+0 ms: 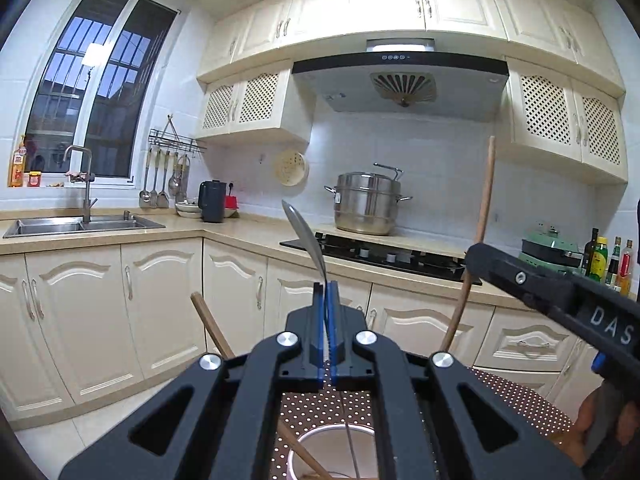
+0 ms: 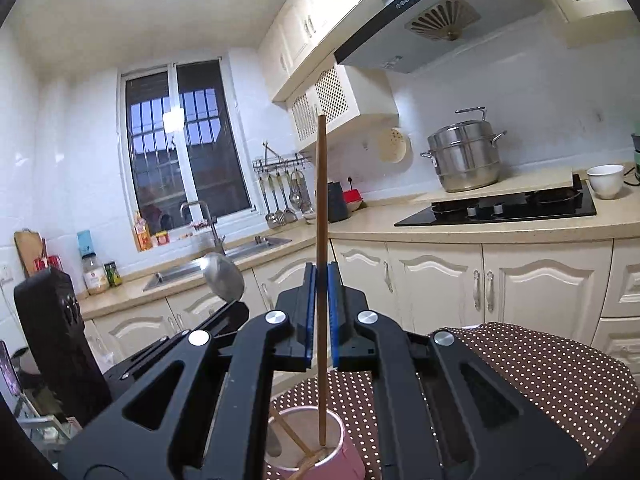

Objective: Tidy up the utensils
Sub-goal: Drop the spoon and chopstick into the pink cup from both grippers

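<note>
My left gripper [image 1: 327, 286] is shut on a metal spoon [image 1: 304, 236], bowl end up, its thin handle running down into a pink cup [image 1: 334, 450] below. My right gripper [image 2: 321, 270] is shut on a wooden chopstick [image 2: 321, 200] held upright, its lower tip inside the same pink cup [image 2: 316, 440]. The right gripper [image 1: 480, 256] and its chopstick [image 1: 486, 192] also show in the left wrist view at right. The spoon bowl [image 2: 224, 276] shows left of the right gripper. Other wooden chopsticks [image 2: 294, 438] lean inside the cup; one [image 1: 210, 326] sticks out to the left.
The cup stands on a brown polka-dot cloth [image 2: 540, 372]. Behind are cream cabinets [image 1: 152, 296], a sink [image 1: 80, 226], a black hob [image 1: 392, 256] with a steel steamer pot [image 1: 366, 204], a white cup [image 2: 606, 180] and bottles [image 1: 608, 260] on the counter.
</note>
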`<state>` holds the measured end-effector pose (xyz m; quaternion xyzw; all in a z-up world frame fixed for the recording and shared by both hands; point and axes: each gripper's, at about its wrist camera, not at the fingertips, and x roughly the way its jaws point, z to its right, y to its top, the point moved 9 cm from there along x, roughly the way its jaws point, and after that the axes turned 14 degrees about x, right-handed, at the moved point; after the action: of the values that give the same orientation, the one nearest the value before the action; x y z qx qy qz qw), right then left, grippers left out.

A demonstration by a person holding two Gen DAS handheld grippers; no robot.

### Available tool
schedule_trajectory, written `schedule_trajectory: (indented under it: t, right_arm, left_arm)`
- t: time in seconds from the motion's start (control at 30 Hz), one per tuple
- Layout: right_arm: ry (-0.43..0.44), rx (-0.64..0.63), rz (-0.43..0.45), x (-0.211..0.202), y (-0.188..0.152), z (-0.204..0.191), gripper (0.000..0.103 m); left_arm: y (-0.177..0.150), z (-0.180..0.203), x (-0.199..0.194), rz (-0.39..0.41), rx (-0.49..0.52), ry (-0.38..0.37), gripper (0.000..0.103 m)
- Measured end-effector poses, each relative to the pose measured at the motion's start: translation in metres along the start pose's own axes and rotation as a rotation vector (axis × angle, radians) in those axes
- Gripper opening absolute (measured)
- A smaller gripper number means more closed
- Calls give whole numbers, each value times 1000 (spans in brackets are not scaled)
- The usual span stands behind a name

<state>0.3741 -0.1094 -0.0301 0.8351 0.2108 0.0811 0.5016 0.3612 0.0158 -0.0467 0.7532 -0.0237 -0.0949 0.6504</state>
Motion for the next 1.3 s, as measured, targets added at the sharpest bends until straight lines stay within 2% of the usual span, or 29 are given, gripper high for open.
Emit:
schedule_trajectory:
  t: [0.13,0.53,0.8,0.83,0.9,0.93,0.97,1.3]
  right_arm:
    - [-10,12,-35,4,-12,5,6]
    - [-30,-3,-81,-4,-30,7,6]
    - [-50,-6,-105,-11,-36,7,6]
    - [-52,-6,-109,-12,-37,6,6]
    - [-54,-9,-115,-13,-37,5,6]
    - [-55,-11,-122,-13,-38,4,7]
    - [-55,-12,-125,-13,-39,3,7]
    - [-75,-5,-158,-16,-44,0,7]
  left_arm:
    - [-7,6,1,11,36,6,2]
    - [-44,11,-4,-71,45,-10,2]
    - [-47,20,-11,-109,52,-49,4]
    - [-47,21,-13,-114,55,-53,5]
    - [-48,21,-15,-122,54,-54,17]
    - [-49,21,-17,-123,50,-54,32]
    - [-48,20,-20,-121,43,-58,39]
    - [-46,14,-42,-140,43,-38,54]
